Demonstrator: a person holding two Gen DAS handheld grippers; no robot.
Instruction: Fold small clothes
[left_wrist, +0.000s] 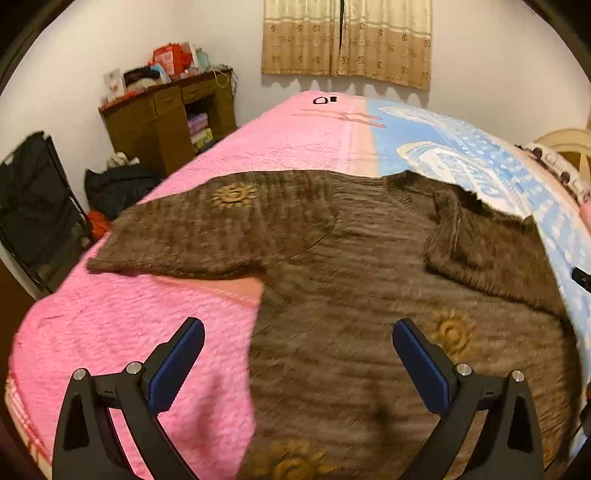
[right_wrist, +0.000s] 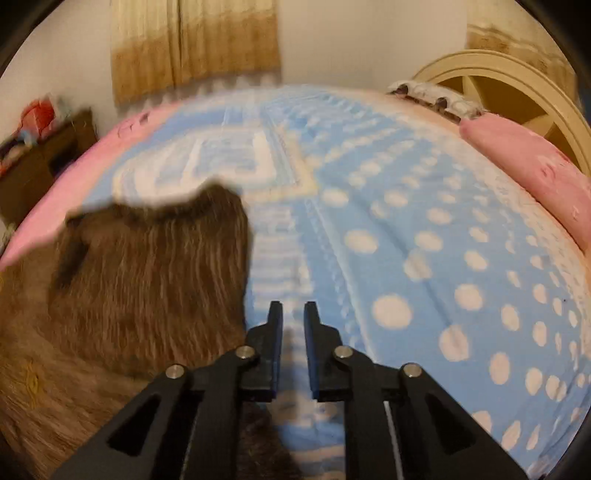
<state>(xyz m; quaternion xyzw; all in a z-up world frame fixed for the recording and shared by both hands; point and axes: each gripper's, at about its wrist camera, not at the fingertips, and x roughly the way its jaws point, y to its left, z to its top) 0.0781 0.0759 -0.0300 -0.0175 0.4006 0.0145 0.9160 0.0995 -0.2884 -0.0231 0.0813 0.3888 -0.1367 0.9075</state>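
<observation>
A fuzzy brown sweater (left_wrist: 351, 258) with yellow sun motifs lies flat on the bed. Its left sleeve (left_wrist: 207, 229) stretches out over the pink blanket (left_wrist: 129, 332). The right sleeve (left_wrist: 480, 243) lies folded inward onto the body. My left gripper (left_wrist: 298, 326) hangs open and empty above the sweater's lower left part. In the right wrist view the folded brown sleeve (right_wrist: 147, 277) lies to the left. My right gripper (right_wrist: 293, 306) is beside it over the blue dotted blanket (right_wrist: 406, 221), fingers nearly together with nothing between them.
A wooden cabinet (left_wrist: 166, 118) piled with items stands past the bed's left side, with dark bags (left_wrist: 118, 184) and a black case (left_wrist: 33, 199) on the floor. A pink pillow (right_wrist: 535, 173) and cream headboard (right_wrist: 517, 85) are at the right. Curtains (left_wrist: 347, 40) hang behind.
</observation>
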